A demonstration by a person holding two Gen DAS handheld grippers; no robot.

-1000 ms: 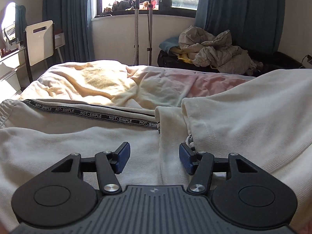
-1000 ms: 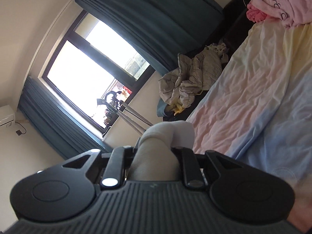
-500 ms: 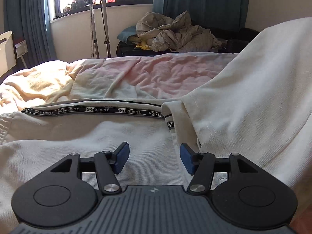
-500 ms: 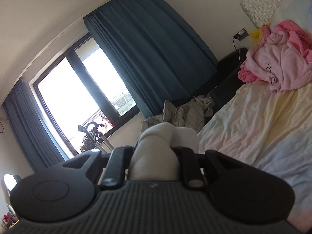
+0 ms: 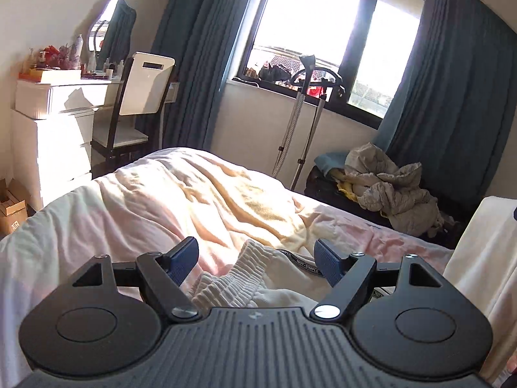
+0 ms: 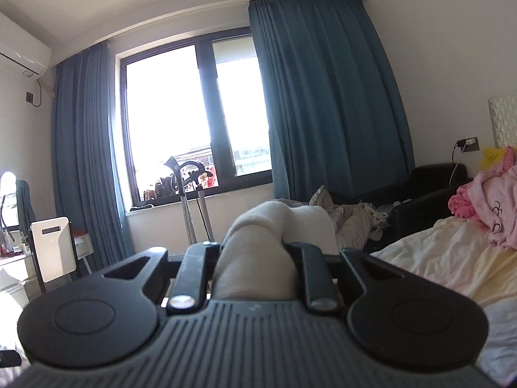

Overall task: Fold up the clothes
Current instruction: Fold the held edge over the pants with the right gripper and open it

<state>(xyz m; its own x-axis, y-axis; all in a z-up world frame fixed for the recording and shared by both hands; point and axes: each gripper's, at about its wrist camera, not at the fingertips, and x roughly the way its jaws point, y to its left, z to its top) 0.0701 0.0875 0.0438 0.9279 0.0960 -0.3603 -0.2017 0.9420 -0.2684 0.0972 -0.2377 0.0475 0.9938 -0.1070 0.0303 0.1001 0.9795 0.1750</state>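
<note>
My left gripper [image 5: 257, 263] gapes wide, holding nothing, over the cream sweatpants [image 5: 258, 278] — ribbed waistband bunched at 12 o'clock on the bed [image 5: 161, 200]. My right gripper [image 6: 257, 258] is clamped on a thick cream fold of them — raised off the bed.

The left gripper [image 5: 257, 260] is seen with its blue-padded fingers [image 5: 182, 258] spread wide above the cream sweatpants [image 5: 258, 278], nothing held between them. The ribbed waistband [image 5: 237, 273] lies bunched on the rumpled bedsheet [image 5: 194, 200]. A raised cream fold [image 5: 484, 258] is seen at the right edge.
</note>
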